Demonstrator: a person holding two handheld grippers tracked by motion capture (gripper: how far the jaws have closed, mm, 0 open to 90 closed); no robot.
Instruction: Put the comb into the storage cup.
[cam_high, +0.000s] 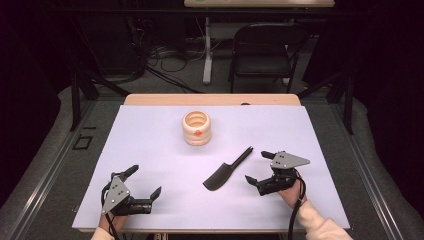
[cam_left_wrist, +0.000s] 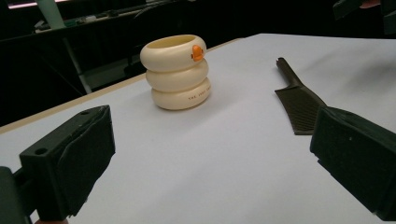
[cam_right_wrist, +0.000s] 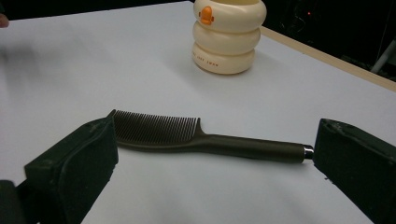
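White table (cam_high: 150, 135) carries a black comb (cam_high: 225, 172) beside the spread-jawed right gripper (cam_high: 261, 167); left gripper (cam_high: 146, 181) gapes empty nearby.

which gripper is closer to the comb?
The right gripper: its open jaws face the comb just beside it. The left gripper, also open, sits well off near the table's front left corner.

Even overhead light leaves the white-topped bench (cam_high: 150, 150) bright and the surroundings dark. Soft shadows lie beneath the black plastic comb (cam_right_wrist: 187, 135) ahead of the right claw (cam_right_wrist: 210, 158); both claw views blur close up.
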